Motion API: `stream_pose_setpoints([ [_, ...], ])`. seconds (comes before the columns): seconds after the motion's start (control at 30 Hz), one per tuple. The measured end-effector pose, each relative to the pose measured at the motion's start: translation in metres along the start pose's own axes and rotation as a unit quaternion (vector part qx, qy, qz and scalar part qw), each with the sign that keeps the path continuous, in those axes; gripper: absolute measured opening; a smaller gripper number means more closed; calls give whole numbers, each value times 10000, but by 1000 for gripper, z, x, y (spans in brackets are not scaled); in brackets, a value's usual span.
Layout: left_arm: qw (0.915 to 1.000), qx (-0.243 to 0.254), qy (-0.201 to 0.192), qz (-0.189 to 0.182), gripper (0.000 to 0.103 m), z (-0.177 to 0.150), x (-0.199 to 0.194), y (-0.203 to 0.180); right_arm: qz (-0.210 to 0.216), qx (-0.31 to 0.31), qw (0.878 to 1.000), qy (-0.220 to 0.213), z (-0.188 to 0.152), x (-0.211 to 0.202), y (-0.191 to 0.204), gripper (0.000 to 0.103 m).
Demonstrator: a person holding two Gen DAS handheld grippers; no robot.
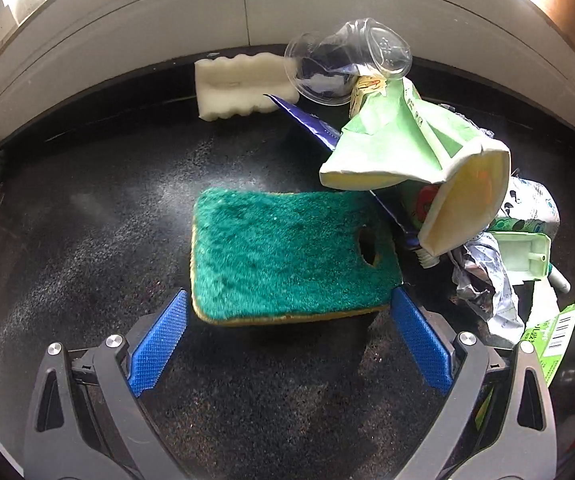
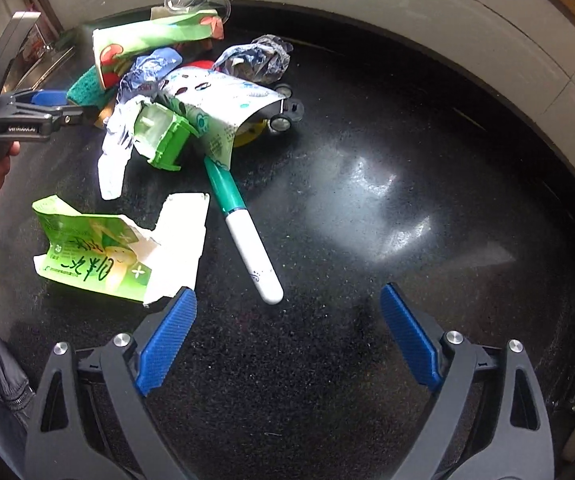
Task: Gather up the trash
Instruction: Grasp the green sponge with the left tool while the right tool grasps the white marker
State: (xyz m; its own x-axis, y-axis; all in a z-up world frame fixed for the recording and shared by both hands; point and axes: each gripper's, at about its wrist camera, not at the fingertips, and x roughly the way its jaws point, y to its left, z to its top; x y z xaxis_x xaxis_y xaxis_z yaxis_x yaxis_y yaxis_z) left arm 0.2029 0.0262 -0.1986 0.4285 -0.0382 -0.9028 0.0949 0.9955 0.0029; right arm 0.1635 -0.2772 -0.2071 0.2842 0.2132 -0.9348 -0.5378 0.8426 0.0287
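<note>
We see the black countertop carrying a trash pile toward its back edge. The green scouring sponge, soft and light, lies mid-counter between the wide-open, empty left gripper; grip its side edges. The right gripper also gapes empty, near the marker pen.

Home kitchen: black stone counter, sponges, tiled backsplash.

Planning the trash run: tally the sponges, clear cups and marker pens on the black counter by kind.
Sponges: 2 (green sponge, white sponge)
Clear cup: 1
Marker pen: 1
Total: 4
</note>
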Motion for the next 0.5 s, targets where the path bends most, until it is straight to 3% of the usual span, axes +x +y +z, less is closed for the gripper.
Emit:
stream_pose_setpoints([
  [0.2, 9997, -36, -34, -241, 97, 16, 11, 2, 66, -176, 9998, -98, 12, 13, -1, 79],
  [0.3, 9994, 13, -118, -328, 97, 21, 15, 4, 131, -334, 9992, -194, 19, 13, 1, 59],
  [0.33, 9992, 49, -140, -359, 96, 21, 15, 5, 171, -370, 9989, -212, 19, 13, 1, 46],
  [0.37, 9991, 75, -161, -385, 94, 21, 15, 6, 196, -403, 9988, -217, 21, 11, 1, 26],
  [0.43, 9989, 91, -168, -425, 89, 19, 13, 9, 278, -418, 9986, -183, 24, 10, 0, 14],
  [0.5, 9989, 98, -165, -432, 82, 17, 10, 13, 338, -386, 9986, -129, 23, 8, -2, 13],
])
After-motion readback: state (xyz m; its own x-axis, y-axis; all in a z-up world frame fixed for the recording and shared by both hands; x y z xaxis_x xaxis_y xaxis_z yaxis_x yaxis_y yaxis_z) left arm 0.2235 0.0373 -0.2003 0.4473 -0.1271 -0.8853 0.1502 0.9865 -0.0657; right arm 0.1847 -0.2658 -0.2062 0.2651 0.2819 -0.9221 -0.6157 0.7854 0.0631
